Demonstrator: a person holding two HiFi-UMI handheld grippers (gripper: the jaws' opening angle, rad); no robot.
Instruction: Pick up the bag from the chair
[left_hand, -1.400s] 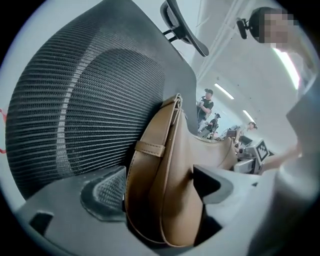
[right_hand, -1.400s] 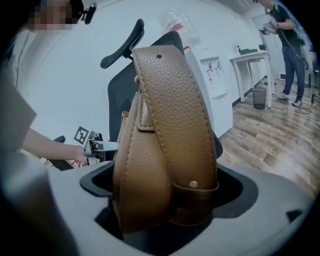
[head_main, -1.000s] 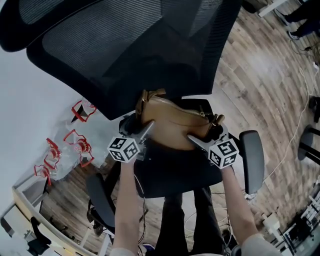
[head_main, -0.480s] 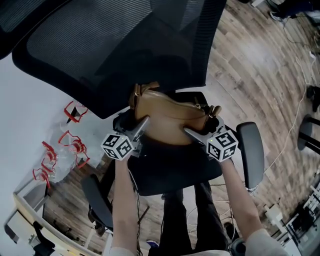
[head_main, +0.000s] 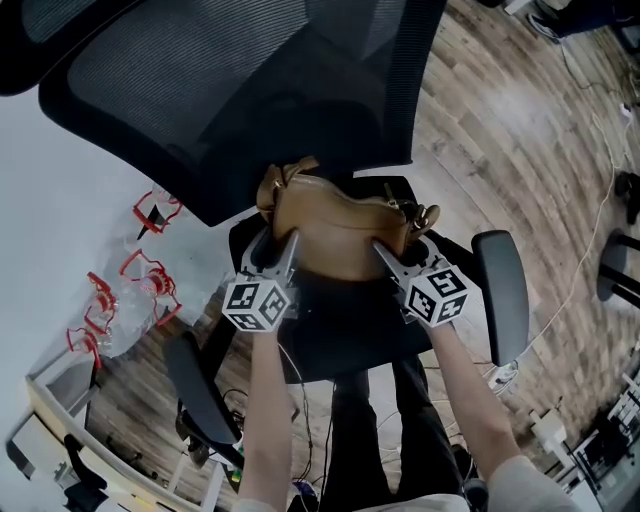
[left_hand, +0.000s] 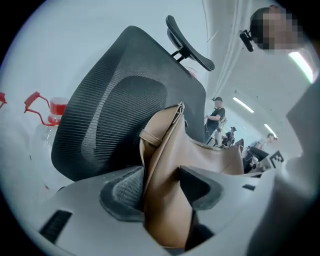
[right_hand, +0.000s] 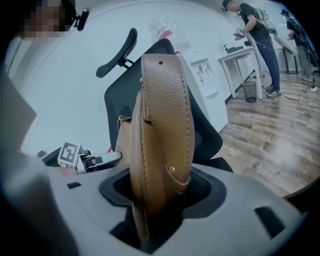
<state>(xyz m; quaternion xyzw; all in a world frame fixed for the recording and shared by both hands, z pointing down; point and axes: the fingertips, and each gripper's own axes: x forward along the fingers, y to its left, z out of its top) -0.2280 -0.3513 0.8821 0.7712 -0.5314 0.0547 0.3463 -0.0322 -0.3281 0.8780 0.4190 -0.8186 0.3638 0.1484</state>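
**Tan bag pinched at both ends, over the chair seat**

Tan leather bag (head_main: 335, 228) hangs crosswise between the two tools. It is in front of the black office chair (head_main: 240, 90) and above its seat (head_main: 345, 332). Cannot tell whether the bag's underside touches the seat.

Left hand-held gripper (head_main: 278, 246): jaws clamped on the bag's left end. In the left gripper view the leather is folded and squeezed between the two dark pads, and the rest of the bag rises beyond them. The mesh backrest (left_hand: 110, 120) and headrest (left_hand: 190, 42) stand behind it.

Right hand-held gripper (head_main: 386, 256): jaws clamped on the bag's right end. In the right gripper view a rounded, stitched end panel stands upright between the pads, which press it from both sides. The left tool's marker cube (right_hand: 70, 154) shows past the bag, at about the same height.

Both forearms reach in from below, one on each side of the seat. Each tool's jaws point up and inward toward the bag.

Surroundings:
- An armrest (head_main: 503, 298) stands just right of the right tool.
- Clear bottles with red handles (head_main: 135, 305) lie on the left, against a white surface.
- The floor is wood plank (head_main: 510, 150), with a thin cable (head_main: 590, 245) trailing across it at right.
- In the right gripper view a person (right_hand: 255, 30) stands at a white bench (right_hand: 240, 52) well behind the chair.
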